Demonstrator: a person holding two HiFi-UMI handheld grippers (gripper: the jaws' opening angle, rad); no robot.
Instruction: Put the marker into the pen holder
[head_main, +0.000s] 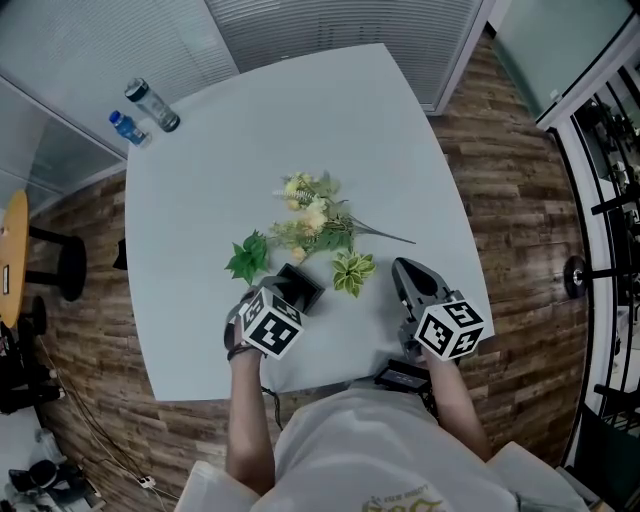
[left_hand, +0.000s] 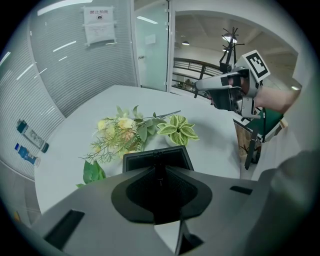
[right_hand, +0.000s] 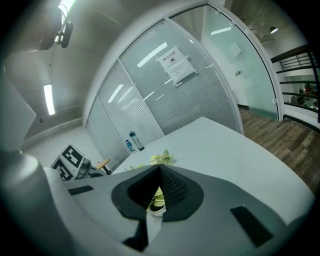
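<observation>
White table (head_main: 300, 120): left gripper (left_hand: 159, 170) pinches slim marker (left_hand: 156, 156) by barrel, likely light, rigid, at pen holder (left_hand: 134, 161); right gripper (right_hand: 160, 169) closed, empty.

**Count of things on and beside a white table**

There is one white table (head_main: 200, 200). On it stand two bottles (head_main: 152, 105), side by side at the far corner. There is one black pen holder (head_main: 305, 285), one bunch of flowers (head_main: 312, 215), one small plant with striped leaves (head_main: 352, 272) and one loose green leaf (head_main: 248, 258). There are two grippers, the left gripper (left_hand: 159, 172) and the right gripper (right_hand: 160, 170). There is one marker (left_hand: 156, 156). One paper notice (left_hand: 99, 25) hangs on the glass wall.
</observation>
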